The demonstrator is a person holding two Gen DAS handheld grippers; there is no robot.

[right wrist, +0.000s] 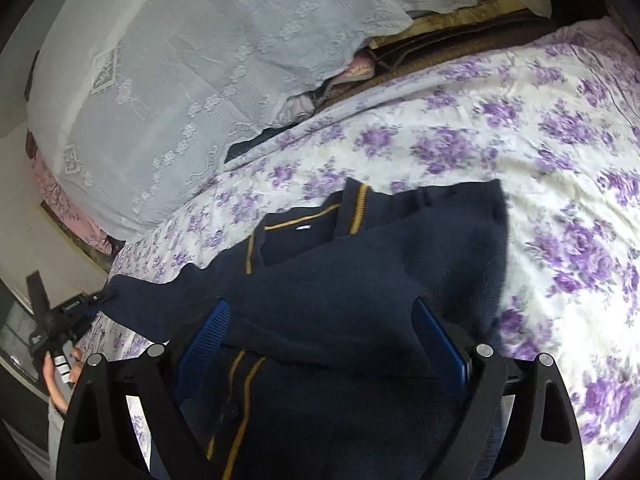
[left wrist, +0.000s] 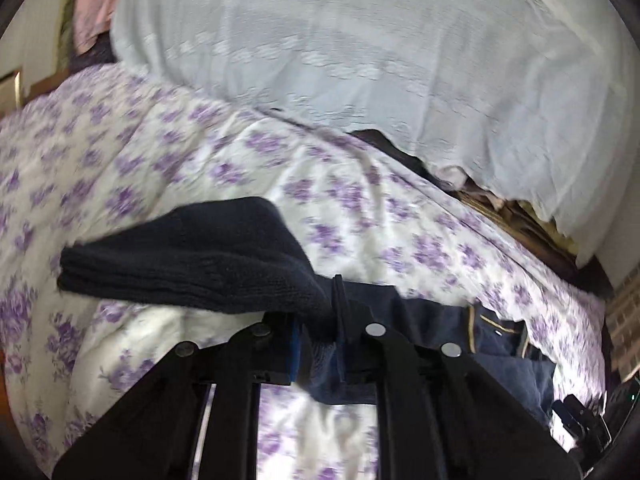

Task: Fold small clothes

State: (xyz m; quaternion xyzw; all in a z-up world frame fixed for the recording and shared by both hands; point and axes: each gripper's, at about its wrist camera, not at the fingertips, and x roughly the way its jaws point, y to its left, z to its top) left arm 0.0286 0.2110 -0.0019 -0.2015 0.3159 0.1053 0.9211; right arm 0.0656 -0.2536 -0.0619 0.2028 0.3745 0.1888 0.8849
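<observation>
A navy knitted cardigan (right wrist: 360, 280) with yellow trim lies on the purple-flowered bedsheet (right wrist: 560, 152). One sleeve is folded across its front. My right gripper (right wrist: 324, 336) hangs over the cardigan's lower half, open wide, blue pads (right wrist: 208, 332) on either side of the folded sleeve. My left gripper (left wrist: 318, 332) is shut on the other sleeve (left wrist: 192, 264), lifted off the bed with its ribbed cuff sticking out leftward. The right wrist view shows that gripper (right wrist: 100, 300) at the left edge, pinching the sleeve's end, with a hand (right wrist: 56, 380) holding it.
A white lace cover (right wrist: 160, 80) drapes over a tall pile at the back of the bed. Brown and gold folded blankets (right wrist: 460, 28) show under its edge. Pink fabric (left wrist: 96, 0) sits at the far left. Flowered sheet (left wrist: 120, 160) spreads around the cardigan.
</observation>
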